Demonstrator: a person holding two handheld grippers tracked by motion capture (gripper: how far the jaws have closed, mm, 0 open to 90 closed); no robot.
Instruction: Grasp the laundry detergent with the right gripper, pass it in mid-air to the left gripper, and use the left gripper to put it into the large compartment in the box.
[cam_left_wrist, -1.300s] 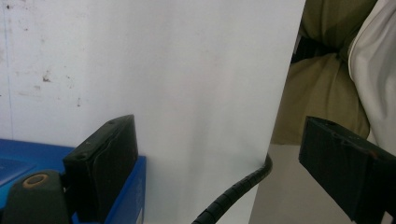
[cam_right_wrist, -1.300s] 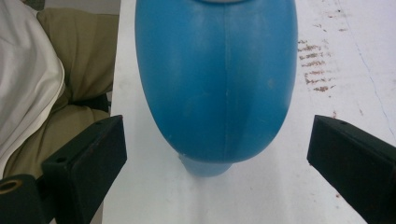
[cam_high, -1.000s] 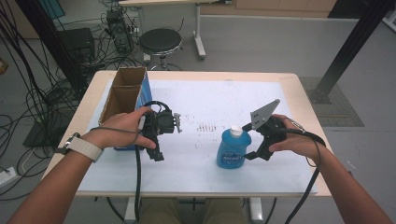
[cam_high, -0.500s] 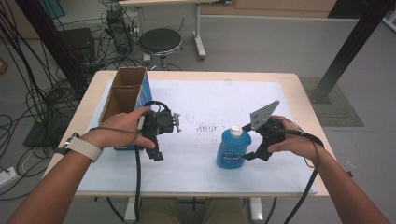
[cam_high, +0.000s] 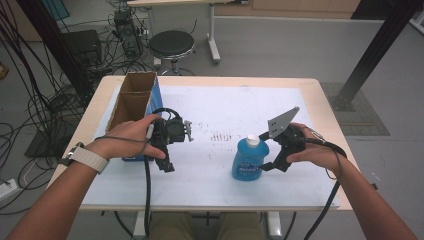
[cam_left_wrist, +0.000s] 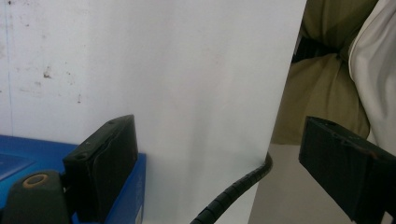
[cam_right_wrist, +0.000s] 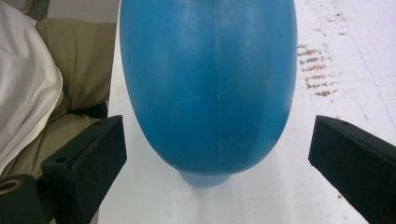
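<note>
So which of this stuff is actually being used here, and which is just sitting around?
In use:
- blue bottle, standing between the open jaws of the right gripper
- left gripper, open beside the cardboard box

Just around:
- black stool
- cables on the floor

Grey floor beyond the table (cam_high: 320, 90) — a round stool (cam_high: 171, 44), tangled cables (cam_high: 45, 107).

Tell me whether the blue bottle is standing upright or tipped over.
Upright. The blue plastic bottle stands on its base on the white table cover, white cap on top; the right claw brackets it with jaws open, not touching.
</note>
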